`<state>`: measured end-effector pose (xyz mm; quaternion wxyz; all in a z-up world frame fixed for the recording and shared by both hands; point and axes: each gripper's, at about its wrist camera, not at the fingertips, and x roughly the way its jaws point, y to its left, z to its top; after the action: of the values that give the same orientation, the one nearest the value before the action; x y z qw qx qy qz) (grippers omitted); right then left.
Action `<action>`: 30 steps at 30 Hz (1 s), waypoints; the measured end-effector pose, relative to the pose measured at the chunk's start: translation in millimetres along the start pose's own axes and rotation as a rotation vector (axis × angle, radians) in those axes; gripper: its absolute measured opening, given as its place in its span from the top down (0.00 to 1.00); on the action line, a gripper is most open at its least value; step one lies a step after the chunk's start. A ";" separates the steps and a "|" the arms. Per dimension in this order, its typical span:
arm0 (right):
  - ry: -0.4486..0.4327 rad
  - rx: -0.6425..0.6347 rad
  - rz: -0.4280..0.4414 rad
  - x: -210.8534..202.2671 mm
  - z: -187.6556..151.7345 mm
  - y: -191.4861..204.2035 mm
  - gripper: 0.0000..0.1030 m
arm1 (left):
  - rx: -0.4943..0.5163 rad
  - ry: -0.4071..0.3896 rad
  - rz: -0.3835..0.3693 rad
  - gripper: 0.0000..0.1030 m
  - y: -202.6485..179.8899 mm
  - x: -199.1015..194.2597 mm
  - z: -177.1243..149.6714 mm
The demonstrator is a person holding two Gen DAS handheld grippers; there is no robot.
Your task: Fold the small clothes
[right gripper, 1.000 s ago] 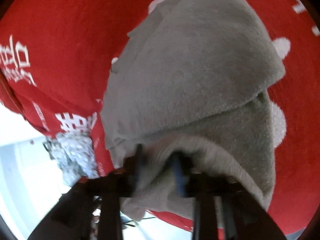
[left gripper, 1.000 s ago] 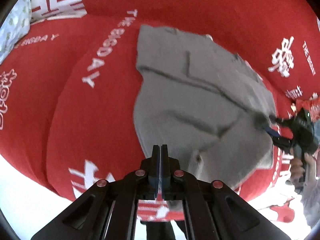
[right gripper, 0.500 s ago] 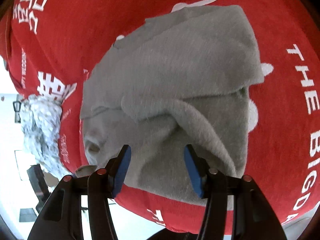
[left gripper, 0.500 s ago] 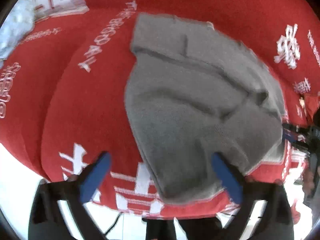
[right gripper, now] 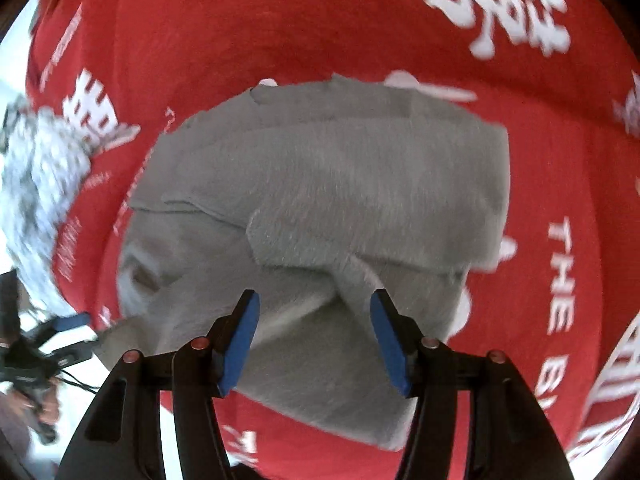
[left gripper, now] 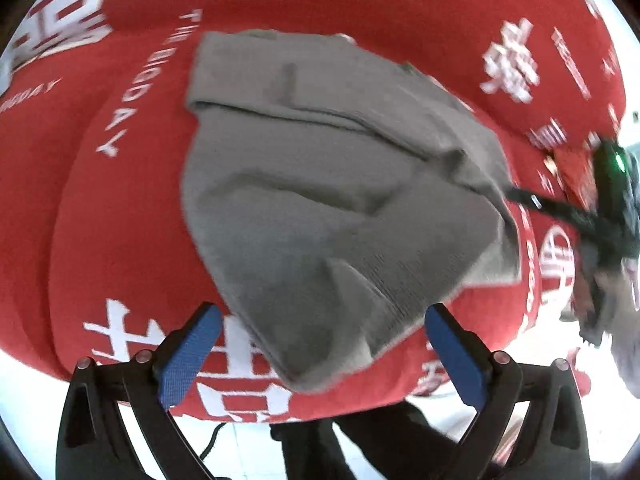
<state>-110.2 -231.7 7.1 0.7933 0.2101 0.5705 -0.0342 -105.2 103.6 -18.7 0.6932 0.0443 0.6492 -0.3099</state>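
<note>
Garment (left gripper: 336, 200): grey knit piece, folded into layers, lying flat on red cloth with white lettering (left gripper: 120, 208). In the left wrist view it fills the centre of the frame; long axis runs from upper left to lower right, one folded corner pointing down toward the lower centre, between the fingers. Left gripper (left gripper: 322, 340) spread wide, blue pads (left gripper: 188, 354) apart on either side of that corner, grasping nothing; whether the pads touch the fabric cannot be told. Right gripper (left gripper: 524, 196) shows at the right edge of this view, near the garment's right corner. In the right wrist view the garment (right gripper: 340, 208) sits centre frame, long axis roughly left to right, a top flap folded across it with its edge at the right. Right gripper (right gripper: 314, 332) released, jaws parted over the near edge, holding nothing. Patterned white cloth (right gripper: 36, 184) at the left edge of this view. Left gripper (right gripper: 68, 332) visible at lower left, by the garment's corner
</note>
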 end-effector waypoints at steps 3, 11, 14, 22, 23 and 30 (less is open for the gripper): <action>0.011 -0.113 -0.054 9.4 8.4 12.4 0.40 | 0.055 0.049 -0.011 0.01 -10.9 13.9 -5.2; 0.096 -0.381 -0.233 62.7 19.5 40.3 0.52 | -0.016 0.116 -0.006 0.94 -8.2 64.2 8.6; 0.061 -0.302 -0.197 50.1 24.0 33.6 0.89 | 0.034 -0.006 -0.004 0.94 -13.5 28.5 19.2; -0.124 -0.088 -0.001 -48.8 40.6 14.4 0.89 | 0.112 -0.254 0.015 0.94 -20.0 -88.1 100.2; -0.143 -0.083 0.009 -57.6 46.9 16.3 0.89 | 0.123 -0.268 0.018 0.94 -20.0 -93.2 114.4; -0.194 -0.016 0.030 -62.4 117.0 -3.4 0.89 | 0.209 -0.310 0.111 0.94 -34.9 -54.6 226.7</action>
<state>-28.7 -289.9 94.0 0.8470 0.2079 0.4878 -0.0379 77.5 -9.3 78.5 0.7924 0.1035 0.4957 -0.3401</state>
